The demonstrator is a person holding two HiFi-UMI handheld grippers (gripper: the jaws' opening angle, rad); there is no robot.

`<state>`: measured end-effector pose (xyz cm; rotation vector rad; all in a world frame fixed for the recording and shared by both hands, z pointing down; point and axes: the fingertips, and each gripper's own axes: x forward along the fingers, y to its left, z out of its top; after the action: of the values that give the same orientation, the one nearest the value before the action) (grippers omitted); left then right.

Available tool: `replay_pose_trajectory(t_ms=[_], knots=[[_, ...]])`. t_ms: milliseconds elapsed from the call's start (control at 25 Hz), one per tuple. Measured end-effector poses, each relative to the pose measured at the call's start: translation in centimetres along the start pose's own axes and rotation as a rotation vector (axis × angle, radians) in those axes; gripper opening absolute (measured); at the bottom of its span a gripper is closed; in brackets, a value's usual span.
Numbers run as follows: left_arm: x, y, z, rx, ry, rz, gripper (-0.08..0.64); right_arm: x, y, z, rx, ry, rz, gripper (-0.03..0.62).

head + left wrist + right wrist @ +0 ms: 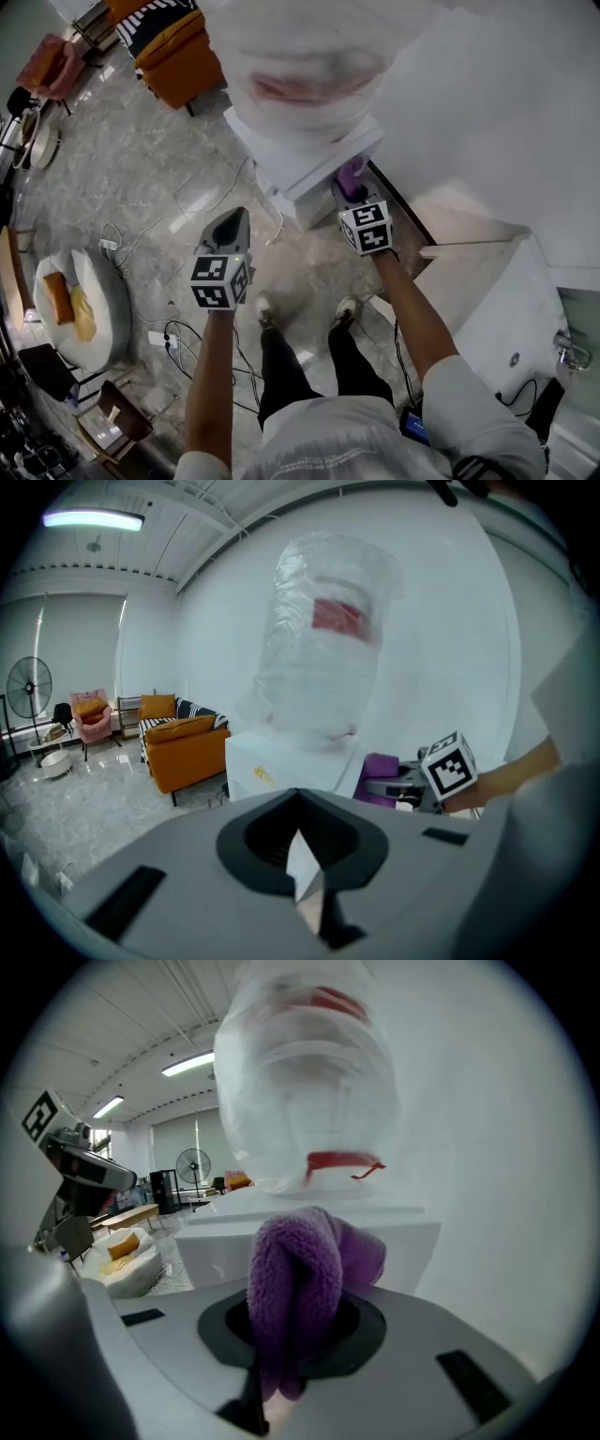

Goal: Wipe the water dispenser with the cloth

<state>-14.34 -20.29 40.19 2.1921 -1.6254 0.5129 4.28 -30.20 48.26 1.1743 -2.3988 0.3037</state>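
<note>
The right gripper [354, 190] had its fingers clenched on a fuzzy purple cloth [302, 1283], which bunched up out of them in a thick fold. In the head view the cloth [352, 174] sat at the near corner of the white box-shaped water dispenser [302, 165]; whether it touched the casing could not be told. A large water bottle wrapped in clear plastic with a red label [305, 1082] stood upturned on the dispenser's top. The left gripper [228, 227] hung to the left of the dispenser, apart from it, above the grey marbled floor [141, 178]. Its fingers were closed together with nothing gripped. An orange sofa [184, 746] stood behind.
</note>
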Motion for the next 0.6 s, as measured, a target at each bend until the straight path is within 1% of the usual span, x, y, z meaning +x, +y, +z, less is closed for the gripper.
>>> replay_pose_trajectory(t_ms=[160, 400, 480, 600], knots=[[-0.1, -0.3, -0.6, 0.010, 0.007, -0.009, 0.012, -0.3, 3.2, -0.3, -0.029, -0.008, 0.070, 0.066], [-0.7, -0.1, -1.6, 0.006, 0.025, -0.004, 0.012, -0.5, 7.3, -0.3, 0.003, -0.025, 0.152, 0.066], [-0.7, 0.0, -1.8, 0.002, 0.026, 0.000, 0.012, -0.6, 8.8, -0.3, -0.032, -0.033, 0.199, 0.066], [-0.8, -0.3, -2.1, 0.006, 0.026, -0.004, 0.012, -1.2, 11.7, -0.4, -0.154, -0.041, 0.306, 0.066]])
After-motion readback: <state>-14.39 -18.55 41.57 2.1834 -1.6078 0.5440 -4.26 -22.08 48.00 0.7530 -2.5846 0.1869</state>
